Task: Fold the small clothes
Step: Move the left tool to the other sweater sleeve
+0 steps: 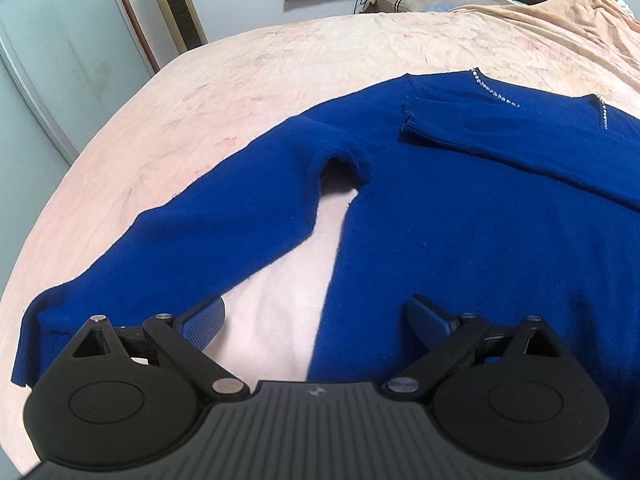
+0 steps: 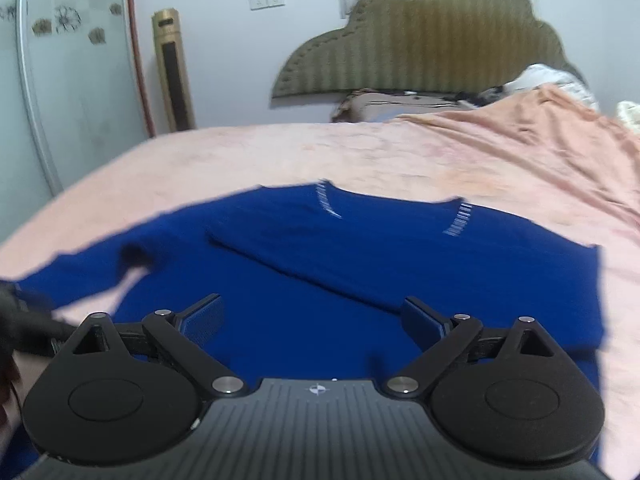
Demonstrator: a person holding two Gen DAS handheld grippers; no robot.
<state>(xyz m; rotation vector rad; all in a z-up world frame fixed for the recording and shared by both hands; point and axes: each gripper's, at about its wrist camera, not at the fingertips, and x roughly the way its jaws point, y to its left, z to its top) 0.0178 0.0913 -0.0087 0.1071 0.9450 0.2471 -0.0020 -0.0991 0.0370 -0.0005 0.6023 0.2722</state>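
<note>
A royal blue sweater (image 1: 460, 220) with rhinestone trim at the neckline lies flat on the bed. Its right sleeve is folded across the chest (image 1: 480, 136); its left sleeve (image 1: 180, 248) stretches out toward the lower left. My left gripper (image 1: 316, 320) is open and empty, low over the gap between that sleeve and the body's side edge. The sweater also shows in the right wrist view (image 2: 360, 264), blurred by motion. My right gripper (image 2: 312, 316) is open and empty above the sweater's lower body. The left gripper's dark shape shows at the left edge (image 2: 24, 320).
The bed has a peach-pink sheet (image 1: 280, 80). A peach blanket (image 2: 520, 128) is bunched at the far right, with pillows and a padded green headboard (image 2: 420, 40) behind. A glass wardrobe door (image 2: 72, 100) and a gold tower unit (image 2: 172, 68) stand left of the bed.
</note>
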